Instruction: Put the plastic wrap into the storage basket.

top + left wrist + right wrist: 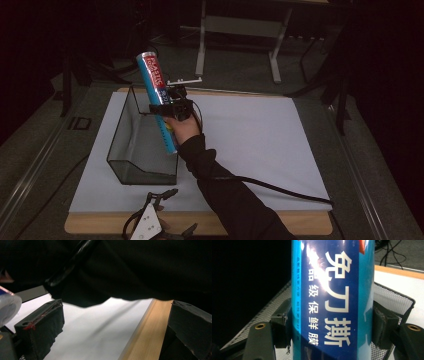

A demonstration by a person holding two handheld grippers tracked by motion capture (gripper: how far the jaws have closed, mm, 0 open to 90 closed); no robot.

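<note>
A tall blue tube [157, 97] with a red-and-white label and white characters [332, 300] is tilted, its top leaning to the back left. My right gripper [172, 106] is shut on it near the middle, and a pad [384, 325] presses on each side. The tube's lower end hangs at the right rim of a black wire-mesh basket [117, 135], whose mesh [394, 300] lies behind the tube. My left gripper [181, 211] rests at the table's front edge, its jaws wide apart [115, 335] with nothing between them. The tube's pale end [7, 307] shows at far left.
A white sheet [250, 140] covers the wooden tabletop [300, 225]. A dark sleeve [235, 200] and a black cable [280, 189] cross the front middle. A metal table frame [237, 30] stands on the floor behind the table.
</note>
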